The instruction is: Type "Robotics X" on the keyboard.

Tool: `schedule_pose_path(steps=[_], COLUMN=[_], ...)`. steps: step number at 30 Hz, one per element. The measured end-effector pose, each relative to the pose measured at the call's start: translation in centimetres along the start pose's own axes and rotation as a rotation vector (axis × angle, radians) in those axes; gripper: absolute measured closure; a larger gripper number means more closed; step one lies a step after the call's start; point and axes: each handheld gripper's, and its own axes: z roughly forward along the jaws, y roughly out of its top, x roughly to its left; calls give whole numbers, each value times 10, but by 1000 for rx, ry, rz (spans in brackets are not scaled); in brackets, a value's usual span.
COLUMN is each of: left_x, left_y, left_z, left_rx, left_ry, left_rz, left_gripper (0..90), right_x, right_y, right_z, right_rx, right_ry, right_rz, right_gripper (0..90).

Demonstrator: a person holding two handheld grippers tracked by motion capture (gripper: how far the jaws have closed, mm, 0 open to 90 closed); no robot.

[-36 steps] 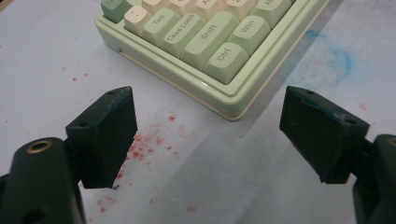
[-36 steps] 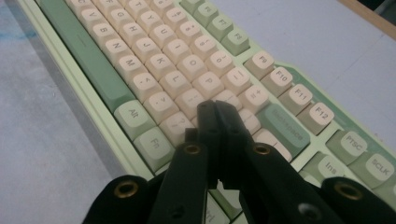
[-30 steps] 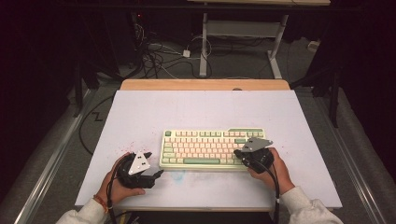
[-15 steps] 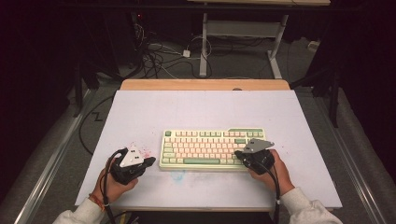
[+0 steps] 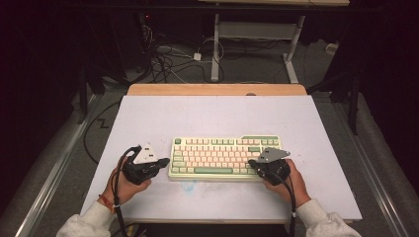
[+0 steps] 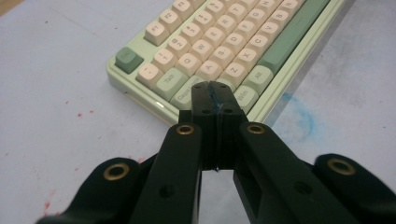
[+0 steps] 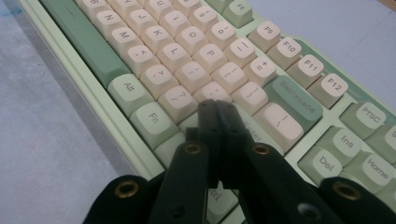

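**Two clenched tools at either end of a keyboard**

At the lower left of the high view, the person's left hand (image 5: 123,185) held the left tool (image 5: 159,164), which pointed toward the right of the frame and sat just beside the left end of the keyboard (image 5: 225,157). In the left gripper view that tool (image 6: 215,95) had its jaws pressed together with nothing between them, its tip over the bottom-left corner of the keyboard (image 6: 224,51), near the Caps and Tab keys. Whether the tip touched the keys could not be told. Small red specks marked the pale surface (image 6: 56,93) at the left of that frame, and a faint blue smudge (image 6: 299,119) lay on it at the right, next to the keyboard's front edge.

The keyboard lay flat in the lower middle of the high view, cream keys with green ones at the edges, its long side parallel to the near edge of the surface (image 5: 217,113).

At the lower right of the high view, the right hand (image 5: 291,182) held the right tool (image 5: 253,163) over the keyboard's right end. In the right gripper view this tool (image 7: 217,109) was also clenched on nothing, its tip above the keys (image 7: 275,119) near Enter, below Backspace.
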Motion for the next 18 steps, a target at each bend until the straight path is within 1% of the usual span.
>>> schedule_pose_path(steps=[2,3,5,8,9,10,11,13,14,16,18], left_x=[-2,-2,-3,-4,-4,-4,-5,-6,-7,-9,-11], left_y=[5,7,13,19,21,23,25,30,32,37,42], left_z=[3,5,9,13,15,17,19,24,26,30,35], left_rx=[1,1,4,13,12,17,20,26,34,38,46], left_ry=[-1,-10,-4,-11,-18,-23,-20,-33,-30,-44,-48], left_rz=[10,10,23,40,38,44,50,57,67,72,84], left_gripper=[875,875,875,875,875,875,876,876,876,875,876], right_x=[0,0,0,0,0,0,0,0,0,1,2], right_y=[0,0,0,0,0,0,-1,0,0,0,0], right_z=[0,0,0,0,0,0,0,0,0,0,0], right_rx=[-1,-1,-1,0,0,-1,-1,0,0,1,1], right_ry=[0,-1,-1,1,2,2,2,3,1,-4,-6], right_rz=[1,0,-1,-2,-2,-2,-2,-4,-3,-9,-11], right_gripper=[900,900,900,900,900,900,900,900,900,900,900])
